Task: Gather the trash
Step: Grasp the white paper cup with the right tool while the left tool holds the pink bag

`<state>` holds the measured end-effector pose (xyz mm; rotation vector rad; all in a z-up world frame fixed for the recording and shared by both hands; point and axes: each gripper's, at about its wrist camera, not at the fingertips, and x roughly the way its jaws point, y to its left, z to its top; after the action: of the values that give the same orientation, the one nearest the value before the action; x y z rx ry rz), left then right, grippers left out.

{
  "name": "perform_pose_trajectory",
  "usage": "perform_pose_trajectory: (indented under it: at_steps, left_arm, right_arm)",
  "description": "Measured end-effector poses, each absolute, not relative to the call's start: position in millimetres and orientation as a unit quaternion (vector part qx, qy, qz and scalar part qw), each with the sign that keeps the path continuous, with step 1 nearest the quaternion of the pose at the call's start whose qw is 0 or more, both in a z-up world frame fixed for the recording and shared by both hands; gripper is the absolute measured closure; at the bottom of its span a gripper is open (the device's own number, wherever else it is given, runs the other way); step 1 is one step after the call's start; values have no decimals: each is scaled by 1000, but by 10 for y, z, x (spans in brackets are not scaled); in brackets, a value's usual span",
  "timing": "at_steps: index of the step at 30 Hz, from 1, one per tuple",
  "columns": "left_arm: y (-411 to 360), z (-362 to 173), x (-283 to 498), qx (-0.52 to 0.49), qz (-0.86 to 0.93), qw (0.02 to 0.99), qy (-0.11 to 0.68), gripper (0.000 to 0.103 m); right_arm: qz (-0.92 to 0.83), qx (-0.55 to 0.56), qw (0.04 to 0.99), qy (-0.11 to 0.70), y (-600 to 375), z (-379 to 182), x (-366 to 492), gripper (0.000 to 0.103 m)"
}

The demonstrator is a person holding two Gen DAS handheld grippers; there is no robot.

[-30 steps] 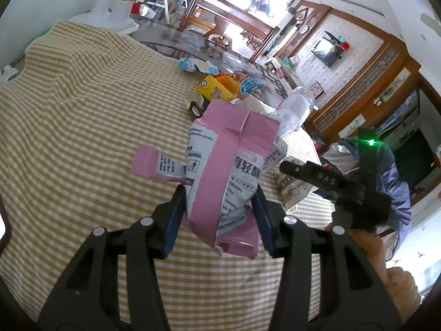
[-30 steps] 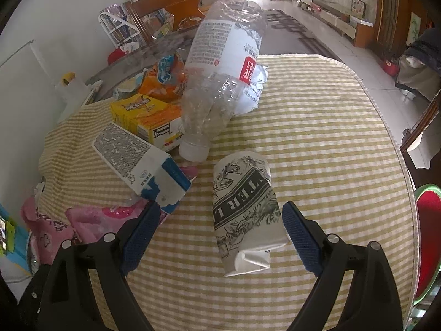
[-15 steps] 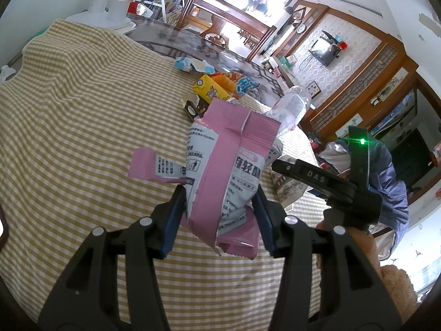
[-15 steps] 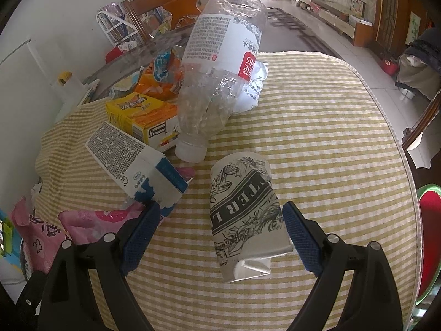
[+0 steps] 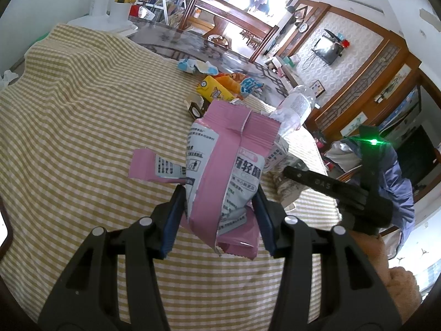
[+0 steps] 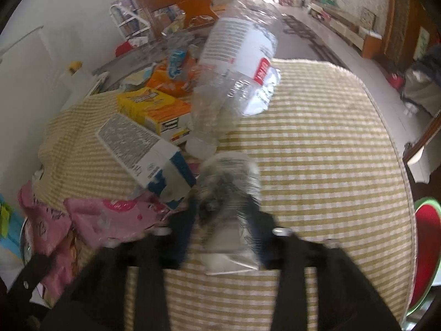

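Note:
My left gripper [image 5: 219, 215] is shut on a torn pink snack bag [image 5: 223, 171] and holds it above the checked tablecloth [image 5: 82, 127]. My right gripper [image 6: 224, 229] has closed on a crushed paper cup [image 6: 231, 193] with black print; the view is blurred by motion. Beside the cup lie a white and blue carton [image 6: 143, 149], a clear plastic bottle [image 6: 234, 66] and a pink wrapper [image 6: 115, 218]. The right gripper also shows in the left wrist view [image 5: 330, 190].
Yellow and orange boxes [image 6: 154, 107] and snack bags [image 5: 234, 82] lie at the far side of the table. A red stool [image 6: 427, 220] stands past the table's right edge [image 6: 397, 149]. A glass tabletop [image 5: 193, 44] lies beyond the cloth.
My right gripper's fingers have closed in from wide open onto the paper cup. My left gripper still holds the pink bag, with little movement.

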<state>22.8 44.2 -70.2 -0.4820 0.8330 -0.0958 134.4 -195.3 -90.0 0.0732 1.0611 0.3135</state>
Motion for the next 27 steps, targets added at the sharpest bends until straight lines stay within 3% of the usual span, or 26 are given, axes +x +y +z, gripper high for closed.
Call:
perform_pose_trajectory:
  at_steps: [10,15,22,25,27]
  left_arm:
    - [434,-694,235,-208,-25,893,398,56]
    - [401,-697,254,-187,-14,898,397,56]
    - [366,-716,240,-170,1,903,395,56]
    - [336,-736,227,-168,1,901,399,56]
    - [317,-734,222,-165,-1,901,400,56]
  right_arm:
    - [169,53,859,480,-2232,-618,965,78]
    - [174,67,860,476,-2401,-546,732,93]
    - [170,58,856,485,-2512,-607,501,95]
    - [157,84,857,484,-2644,-627,489,79]
    - [148,101,856,485,-2730,-632,495,45]
